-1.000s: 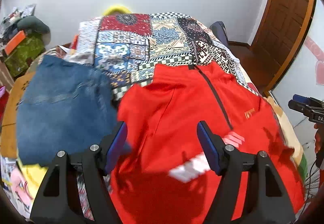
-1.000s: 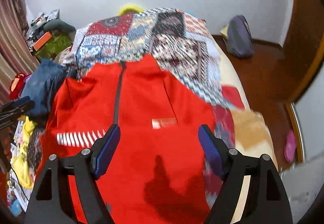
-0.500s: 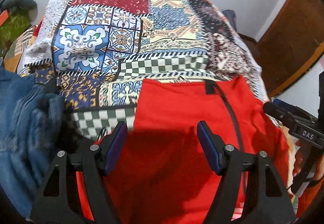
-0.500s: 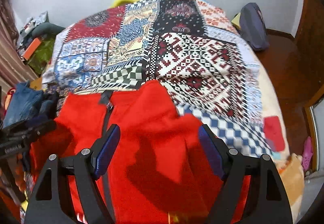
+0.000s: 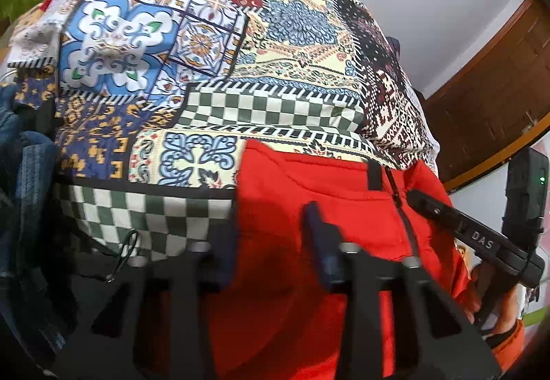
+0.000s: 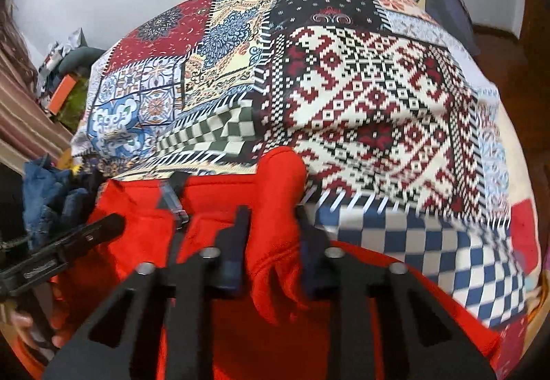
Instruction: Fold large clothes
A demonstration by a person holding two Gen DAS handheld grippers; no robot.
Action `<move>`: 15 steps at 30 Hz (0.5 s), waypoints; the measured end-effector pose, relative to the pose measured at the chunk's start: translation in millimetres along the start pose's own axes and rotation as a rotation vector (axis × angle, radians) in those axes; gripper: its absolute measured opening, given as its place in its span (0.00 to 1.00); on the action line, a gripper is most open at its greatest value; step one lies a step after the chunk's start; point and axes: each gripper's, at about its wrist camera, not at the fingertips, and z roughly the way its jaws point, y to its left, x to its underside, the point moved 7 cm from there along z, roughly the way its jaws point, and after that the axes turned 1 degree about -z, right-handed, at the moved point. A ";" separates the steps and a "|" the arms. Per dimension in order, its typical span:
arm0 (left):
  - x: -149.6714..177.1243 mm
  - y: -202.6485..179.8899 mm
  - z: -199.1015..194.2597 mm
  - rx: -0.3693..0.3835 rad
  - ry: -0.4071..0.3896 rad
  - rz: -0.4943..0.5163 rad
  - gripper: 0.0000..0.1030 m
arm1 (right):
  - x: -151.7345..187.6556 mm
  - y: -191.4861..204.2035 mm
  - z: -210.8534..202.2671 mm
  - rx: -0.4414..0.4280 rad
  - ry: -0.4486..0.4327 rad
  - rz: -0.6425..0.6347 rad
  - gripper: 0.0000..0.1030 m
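A red jacket [image 5: 309, 187] with a black zipper [image 5: 398, 208] lies on a patchwork bedspread [image 5: 206, 70]. My left gripper [image 5: 271, 239] is at the jacket's upper left corner. Its jaws are closing, and red cloth fills the gap from pad to pad. In the right wrist view my right gripper [image 6: 273, 235] is at the other top corner of the red jacket [image 6: 144, 218]. Its jaws are closing too, pinching a raised, wrinkled fold. Each view shows the other gripper [image 5: 471, 232] [image 6: 68, 242] low at its side, held by a hand.
Blue jeans [image 5: 27, 174] [image 6: 44, 187] are heaped at the bed's left edge beside the jacket. The bedspread [image 6: 361, 88] stretches beyond the collar to a white wall. There is a wooden door [image 5: 498, 88] at the right, a dark bag [image 6: 450, 12] on the floor, and clutter [image 6: 65, 84] at the far left.
Both grippers came forward and down from over the jacket's body to its collar end. Their jaws went from wide apart to narrow, closing onto red cloth.
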 end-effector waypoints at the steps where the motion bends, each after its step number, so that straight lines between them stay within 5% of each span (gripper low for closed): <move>1: 1.3 -2.6 -5.5 0.005 -0.005 0.012 0.17 | 2.9 3.0 -4.9 0.004 0.005 -0.006 0.15; 5: 7.7 -23.6 -38.1 0.015 -0.038 0.076 0.08 | 8.0 19.8 -28.6 0.052 -0.030 -0.094 0.14; 15: 55.3 -75.5 -169.2 0.066 -0.151 0.245 0.08 | 43.5 59.2 -146.0 0.008 -0.170 -0.181 0.14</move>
